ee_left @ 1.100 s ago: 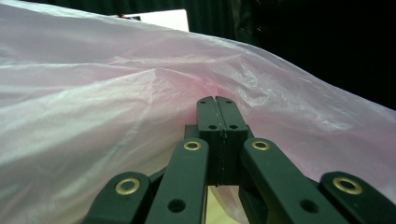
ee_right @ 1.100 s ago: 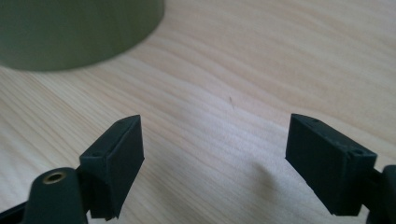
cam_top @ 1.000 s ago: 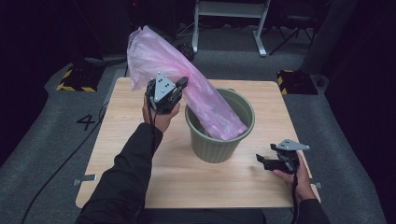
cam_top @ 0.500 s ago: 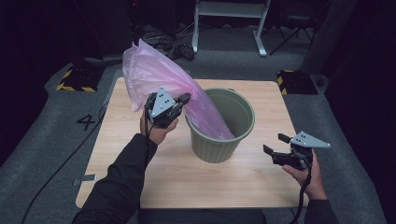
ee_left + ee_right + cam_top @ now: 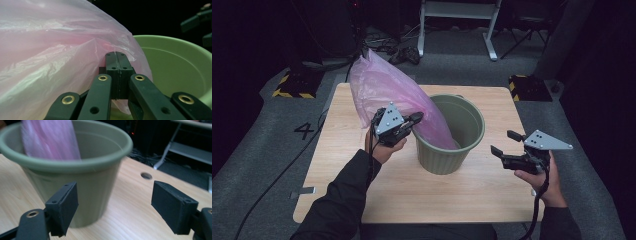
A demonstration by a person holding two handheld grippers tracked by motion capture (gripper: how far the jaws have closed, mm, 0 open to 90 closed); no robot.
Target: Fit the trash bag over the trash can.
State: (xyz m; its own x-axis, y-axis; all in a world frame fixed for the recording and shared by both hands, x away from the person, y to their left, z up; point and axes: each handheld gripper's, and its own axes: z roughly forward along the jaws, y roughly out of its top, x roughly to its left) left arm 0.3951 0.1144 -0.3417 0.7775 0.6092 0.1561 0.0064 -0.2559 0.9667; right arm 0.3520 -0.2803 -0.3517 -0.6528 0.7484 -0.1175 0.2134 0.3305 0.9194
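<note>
1. The right gripper (image 5: 501, 141) hangs nearest, off the table's (image 5: 472, 200) right side, its jaws wide apart with nothing between them; it points at the green bin's (image 5: 447, 160) outer wall, probably ready to steady the bin or catch the bag's far edge.
2. The left gripper (image 5: 415, 119) sits just beside the bin's left rim, jaws pressed together on a fold of the pink bag (image 5: 379, 90); in the left gripper view the film puckers where the black pads (image 5: 116, 65) pinch it. Holding the plastic near the rim lets the hand steer the bag into the bin.
3. The pink bag is thin, translucent and crinkled. Its lower end lies inside the bin against the left inner wall, and the rest billows up and out to the far left over the table.
4. Beyond the table are dark floor, cables and a white frame (image 5: 457, 20).
</note>
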